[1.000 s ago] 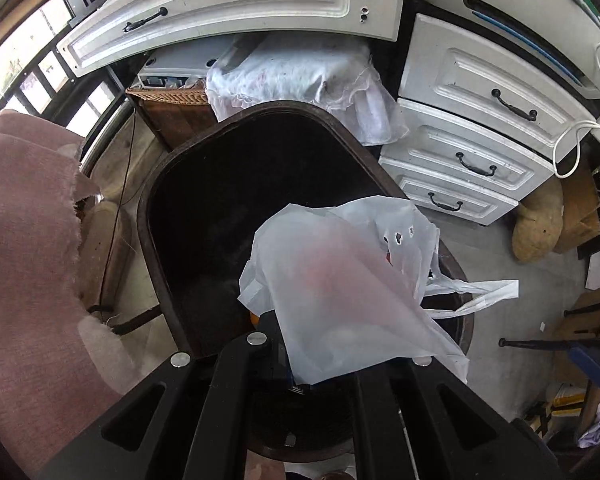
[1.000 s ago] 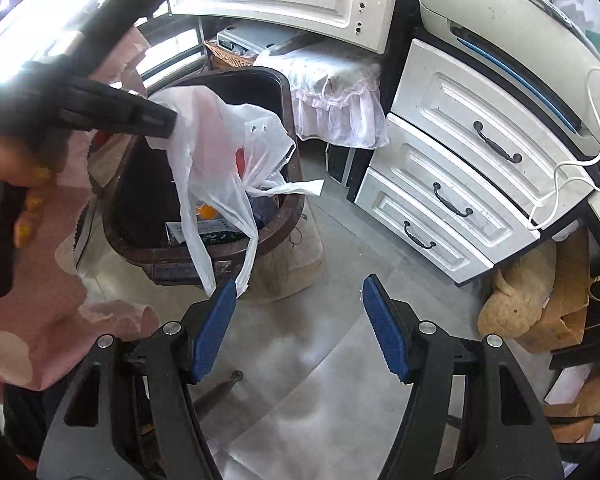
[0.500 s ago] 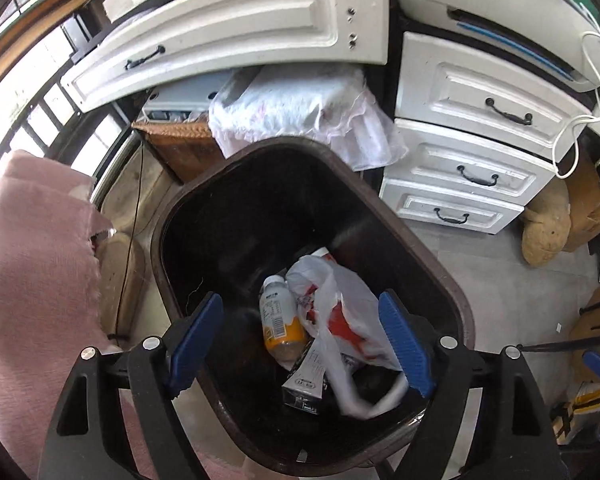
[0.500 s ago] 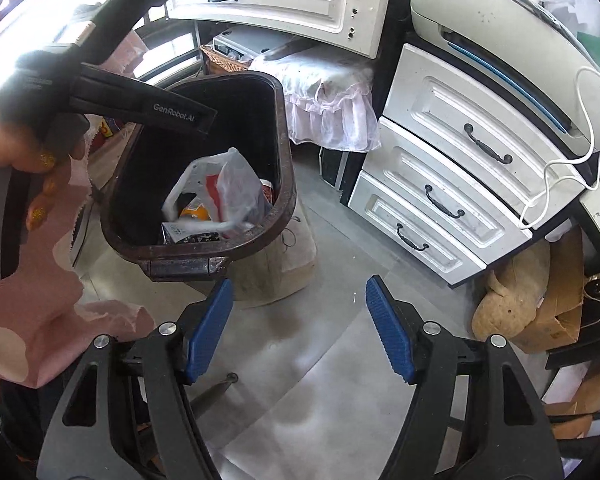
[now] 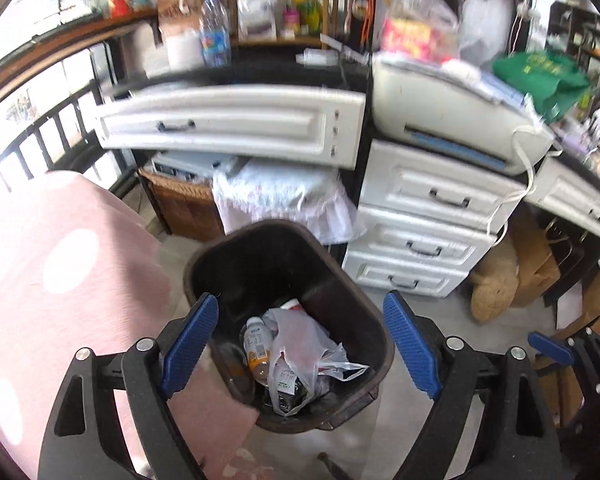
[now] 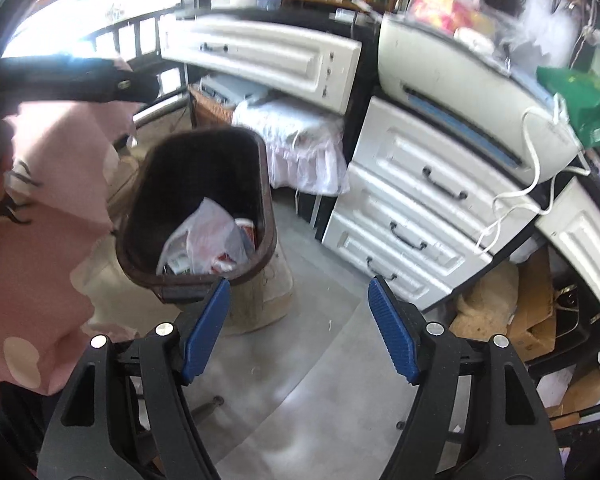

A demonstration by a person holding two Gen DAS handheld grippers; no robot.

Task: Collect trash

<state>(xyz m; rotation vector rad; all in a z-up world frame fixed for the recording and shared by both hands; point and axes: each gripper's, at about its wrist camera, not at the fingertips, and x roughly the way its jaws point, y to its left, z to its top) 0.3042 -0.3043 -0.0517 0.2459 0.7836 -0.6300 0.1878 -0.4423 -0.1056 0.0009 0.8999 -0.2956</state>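
A dark brown trash bin (image 5: 380, 344) stands on the floor below my left gripper (image 5: 300, 300). In it lie a crumpled white plastic bag (image 5: 300, 340), a small bottle (image 5: 258, 344) and cartons. The left jaws are opening wide above the bin, with nothing between the blue pads (image 5: 188, 344). My right gripper (image 6: 299, 283) hovers over the grey floor to the right of the bin (image 6: 268, 200); its jaws are opening too and hold nothing. The bag (image 6: 212, 236) shows inside the bin in the right wrist view.
White drawers (image 5: 420, 248) stand right of the bin, a lace-covered stand (image 5: 276, 196) and a wicker basket (image 5: 180, 200) behind it. Pink dotted clothing (image 5: 60, 280) fills the left. Brown sacks and cardboard (image 5: 496, 288) lie under the counter at right. Grey floor (image 6: 320, 380) spreads in front.
The left gripper let go of the white bag, which dropped into the bin. Both grippers then rose and tilted up, so the bin looks smaller and the cluttered counter came into view.
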